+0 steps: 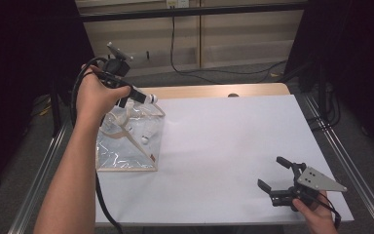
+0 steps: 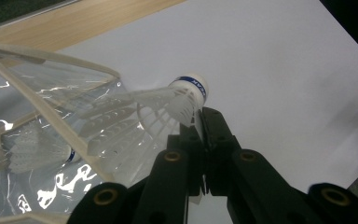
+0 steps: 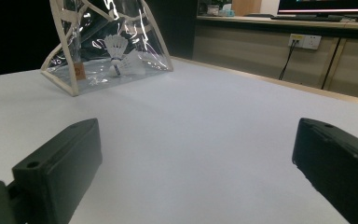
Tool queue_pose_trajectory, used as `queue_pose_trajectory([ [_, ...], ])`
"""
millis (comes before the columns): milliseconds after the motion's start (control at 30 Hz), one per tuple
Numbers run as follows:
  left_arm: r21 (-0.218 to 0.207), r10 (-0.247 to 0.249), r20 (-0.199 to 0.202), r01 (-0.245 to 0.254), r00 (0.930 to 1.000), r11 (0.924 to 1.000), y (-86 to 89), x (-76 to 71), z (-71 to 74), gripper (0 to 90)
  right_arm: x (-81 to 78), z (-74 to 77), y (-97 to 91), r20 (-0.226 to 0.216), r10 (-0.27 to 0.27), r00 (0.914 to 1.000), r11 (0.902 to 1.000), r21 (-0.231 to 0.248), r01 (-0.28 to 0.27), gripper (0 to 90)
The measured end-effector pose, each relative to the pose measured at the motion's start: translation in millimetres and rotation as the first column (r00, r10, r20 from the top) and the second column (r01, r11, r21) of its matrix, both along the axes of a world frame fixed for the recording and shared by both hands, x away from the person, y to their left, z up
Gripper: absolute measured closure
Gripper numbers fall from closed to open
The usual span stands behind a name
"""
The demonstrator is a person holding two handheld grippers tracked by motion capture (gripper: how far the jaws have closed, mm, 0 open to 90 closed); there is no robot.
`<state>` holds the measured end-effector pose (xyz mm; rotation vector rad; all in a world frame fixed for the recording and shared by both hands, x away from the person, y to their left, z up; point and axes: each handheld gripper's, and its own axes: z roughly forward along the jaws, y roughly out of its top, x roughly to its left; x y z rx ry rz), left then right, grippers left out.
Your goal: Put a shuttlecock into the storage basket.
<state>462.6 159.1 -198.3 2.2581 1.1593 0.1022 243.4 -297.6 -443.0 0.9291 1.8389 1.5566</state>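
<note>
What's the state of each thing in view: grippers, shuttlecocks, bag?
Left hand-held gripper: shut on a shuttlecock's skirt.
Held shuttlecock: raised over the bag's open top, cork end pointing away from the bag.
Right hand-held gripper: open, nothing between the jaws, low over the table.
Clear bag: open at top, standing on the table.
Shuttlecocks in bag: loose inside.
</note>
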Motion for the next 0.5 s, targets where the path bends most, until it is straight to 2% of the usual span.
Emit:
queue_pose_trajectory([
  [500,0.003,0.047,0.001,-0.047,0.9989,0.9989,16.2,2.2,5.1,88.1,-0.1,0.0,0.3,0.005,0.002,1.0000,1.0000,0.000,-0.002,0.8],
])
